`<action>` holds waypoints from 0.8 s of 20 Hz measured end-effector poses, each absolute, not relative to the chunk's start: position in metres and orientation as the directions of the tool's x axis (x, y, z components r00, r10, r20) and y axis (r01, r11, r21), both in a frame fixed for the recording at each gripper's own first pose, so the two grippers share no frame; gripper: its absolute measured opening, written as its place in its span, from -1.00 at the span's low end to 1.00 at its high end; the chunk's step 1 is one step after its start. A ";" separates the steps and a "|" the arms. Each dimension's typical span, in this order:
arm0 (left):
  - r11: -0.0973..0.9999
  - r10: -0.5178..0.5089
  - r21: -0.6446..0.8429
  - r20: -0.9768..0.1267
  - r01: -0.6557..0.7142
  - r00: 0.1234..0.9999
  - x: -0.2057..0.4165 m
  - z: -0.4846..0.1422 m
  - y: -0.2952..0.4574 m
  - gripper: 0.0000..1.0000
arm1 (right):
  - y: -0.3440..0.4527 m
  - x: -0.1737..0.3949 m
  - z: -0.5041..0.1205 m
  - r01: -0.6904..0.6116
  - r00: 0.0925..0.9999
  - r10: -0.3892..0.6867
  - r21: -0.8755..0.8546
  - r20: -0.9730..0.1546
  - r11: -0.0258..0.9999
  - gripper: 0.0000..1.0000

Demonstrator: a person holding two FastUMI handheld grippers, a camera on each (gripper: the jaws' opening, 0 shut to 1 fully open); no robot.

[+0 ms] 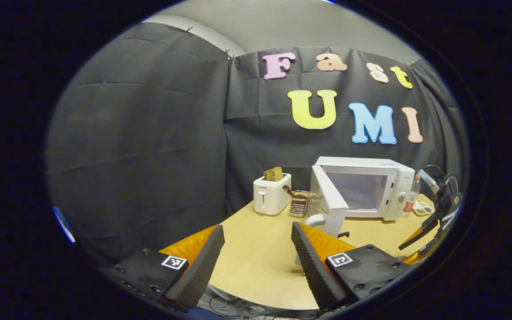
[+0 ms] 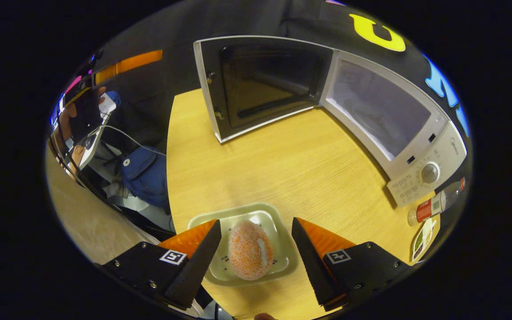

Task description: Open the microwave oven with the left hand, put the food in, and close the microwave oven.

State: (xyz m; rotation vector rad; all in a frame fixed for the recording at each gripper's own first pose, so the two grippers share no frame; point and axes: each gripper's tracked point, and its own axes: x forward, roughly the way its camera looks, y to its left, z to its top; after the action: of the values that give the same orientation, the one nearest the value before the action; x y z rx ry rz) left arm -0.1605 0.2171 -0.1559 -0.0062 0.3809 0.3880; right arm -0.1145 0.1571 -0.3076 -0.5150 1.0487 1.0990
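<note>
Now your left gripper point(image 1: 256, 255) is wide open and holds nothing. It hangs over the near edge of the table point(image 1: 260, 262), well back from the microwave point(image 1: 365, 186). In the left gripper view the microwave sits at the far right of the table, and its door point(image 1: 329, 198) swings out toward you. A toaster point(image 1: 271, 193) with bread point(image 1: 274, 173) in its slots stands to the left of the microwave. A small rack point(image 1: 299, 202) sits between them. A bottle point(image 1: 411, 195) stands just to the right of the microwave. Your right gripper point(image 1: 434, 218) shows at the far right edge of that view.

Your right gripper point(image 2: 256, 251) is wide open too. Its two fingers stand on either side of the food point(image 2: 249, 250), one left and one right, and they do not touch it. The food is a round orange ball on a pale tray point(image 2: 278, 222). The tray lies on the table point(image 2: 291, 164) near you, out in front of the microwave point(image 2: 398, 124). The microwave is open and you can see inside it. Its door point(image 2: 256, 84) stands wide to the left. The bottle point(image 2: 436, 204) lies at the right, by the microwave's knob. A blue bag point(image 2: 145, 175) sits on the floor to the left of the table.
</note>
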 end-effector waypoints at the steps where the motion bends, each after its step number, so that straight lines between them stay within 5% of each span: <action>1: 0.922 0.380 0.076 -0.370 -0.380 0.848 -0.165 -0.159 0.216 0.96 | 0.156 -0.119 -0.312 -0.902 0.044 0.458 0.162 -0.888 0.401 0.96; 11: 0.914 0.402 0.106 -0.369 -0.392 0.838 -0.176 -0.149 0.206 0.98 | 0.134 -0.129 -0.342 -0.906 -0.067 0.329 0.195 -0.942 0.376 0.98; 13: 0.916 0.398 0.103 -0.366 -0.388 0.841 -0.173 -0.148 0.206 0.98 | 0.133 -0.132 -0.347 -0.908 -0.063 0.313 0.185 -0.948 0.377 0.85; 14: 0.917 0.394 0.100 -0.367 -0.386 0.843 -0.171 -0.148 0.206 0.97 | 0.134 -0.131 -0.341 -0.907 -0.058 0.308 0.179 -0.949 0.382 0.55; 16: 0.920 0.387 0.092 -0.372 -0.381 0.844 -0.168 -0.152 0.206 0.96 | 0.134 -0.126 -0.341 -0.914 -0.011 0.305 0.133 -0.952 0.383 0.45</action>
State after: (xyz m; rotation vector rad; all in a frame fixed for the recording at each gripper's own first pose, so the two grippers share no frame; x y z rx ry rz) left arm -0.1685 0.2061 -0.1521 0.0143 0.3952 0.4054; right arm -0.1257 0.1341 -0.3410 -0.6566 1.2061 1.0828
